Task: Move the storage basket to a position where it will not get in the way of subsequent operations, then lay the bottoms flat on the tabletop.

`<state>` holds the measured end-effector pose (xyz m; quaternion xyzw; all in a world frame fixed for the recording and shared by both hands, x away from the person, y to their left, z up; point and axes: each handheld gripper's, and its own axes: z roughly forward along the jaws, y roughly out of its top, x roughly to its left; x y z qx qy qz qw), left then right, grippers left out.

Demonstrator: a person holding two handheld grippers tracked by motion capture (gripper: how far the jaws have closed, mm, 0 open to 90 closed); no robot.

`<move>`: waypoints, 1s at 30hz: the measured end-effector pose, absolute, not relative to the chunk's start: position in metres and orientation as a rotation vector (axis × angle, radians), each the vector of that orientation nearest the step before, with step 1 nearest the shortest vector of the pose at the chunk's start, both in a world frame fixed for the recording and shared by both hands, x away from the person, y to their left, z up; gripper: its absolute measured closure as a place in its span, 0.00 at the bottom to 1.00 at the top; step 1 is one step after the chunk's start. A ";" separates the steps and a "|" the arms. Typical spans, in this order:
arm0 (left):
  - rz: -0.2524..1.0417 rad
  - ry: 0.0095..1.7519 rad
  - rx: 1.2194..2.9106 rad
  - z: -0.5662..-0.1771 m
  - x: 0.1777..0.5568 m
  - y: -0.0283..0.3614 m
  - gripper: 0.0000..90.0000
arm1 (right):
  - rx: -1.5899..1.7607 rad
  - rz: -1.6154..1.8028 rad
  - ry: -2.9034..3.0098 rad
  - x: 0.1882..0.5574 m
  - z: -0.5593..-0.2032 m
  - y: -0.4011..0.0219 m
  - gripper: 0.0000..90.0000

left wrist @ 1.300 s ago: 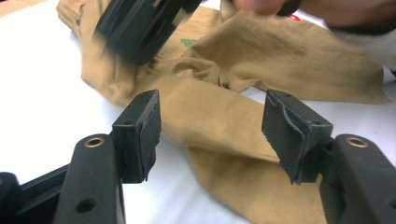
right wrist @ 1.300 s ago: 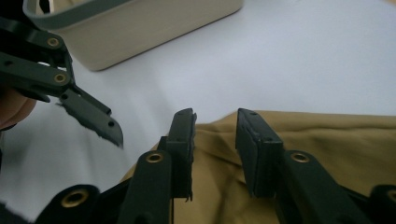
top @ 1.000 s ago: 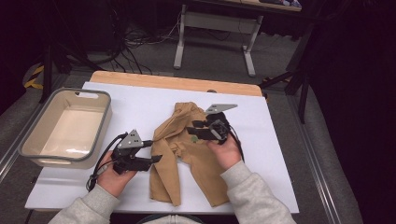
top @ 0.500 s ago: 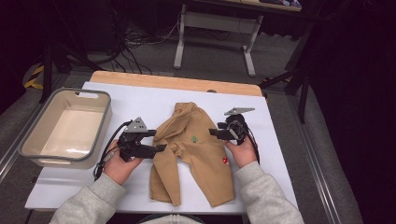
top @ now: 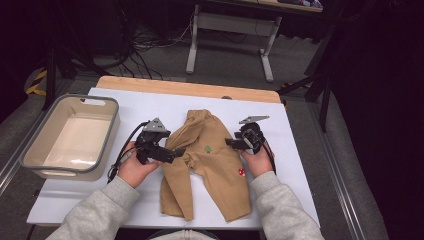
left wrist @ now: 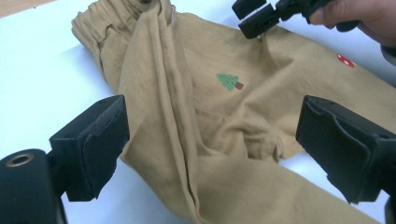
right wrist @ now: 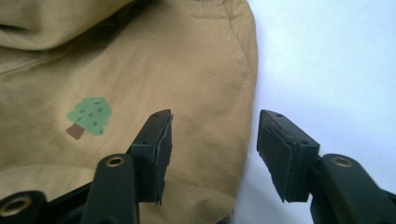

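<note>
Small tan trousers (top: 207,160) with a green tree print (top: 207,149) and a red mark (top: 241,172) lie crumpled on the white table, waistband far, legs toward the person. My left gripper (top: 179,151) stands open at the trousers' left edge by the crotch, jaws wide either side of the folded cloth (left wrist: 201,140), holding nothing. At the right side seam my right gripper (top: 229,143) is open, one jaw over the tan cloth (right wrist: 140,70) and the other over bare table (right wrist: 336,56). The right gripper (left wrist: 254,18) also appears at the top of the left gripper view.
A grey-rimmed beige bin (top: 30,150) sits at the table's left end. The white table cover (top: 150,105) has free room behind the trousers and to their right. A wooden strip (top: 185,87) runs along the far edge.
Both hands have spread outward: the left gripper slid up to the trousers' left edge, the right gripper left the middle of the cloth for the right seam. The cloth lies flatter.
</note>
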<state>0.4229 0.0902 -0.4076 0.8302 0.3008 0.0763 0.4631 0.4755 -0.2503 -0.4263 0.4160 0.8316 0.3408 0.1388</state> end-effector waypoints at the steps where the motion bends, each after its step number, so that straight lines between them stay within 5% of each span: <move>1: 0.200 0.741 2.049 -0.408 0.424 0.090 0.13 | 1.201 0.981 2.406 0.477 -0.427 -0.250 0.50; 16: 0.222 0.792 2.061 -0.403 0.450 0.080 0.32 | 1.174 0.927 2.416 0.490 -0.430 -0.237 0.49; 23: 0.214 0.809 2.101 -0.404 0.460 0.077 0.56 | 1.169 0.883 2.430 0.500 -0.435 -0.230 0.49; 25: 0.187 0.814 2.105 -0.404 0.464 0.076 0.70 | 1.173 0.876 2.436 0.502 -0.436 -0.228 0.51; 27: 0.172 0.824 2.111 -0.404 0.465 0.077 0.86 | 1.171 0.852 2.444 0.505 -0.437 -0.225 0.57; 30: 0.166 0.837 2.121 -0.403 0.467 0.077 0.93 | 1.159 0.825 2.459 0.506 -0.437 -0.221 0.75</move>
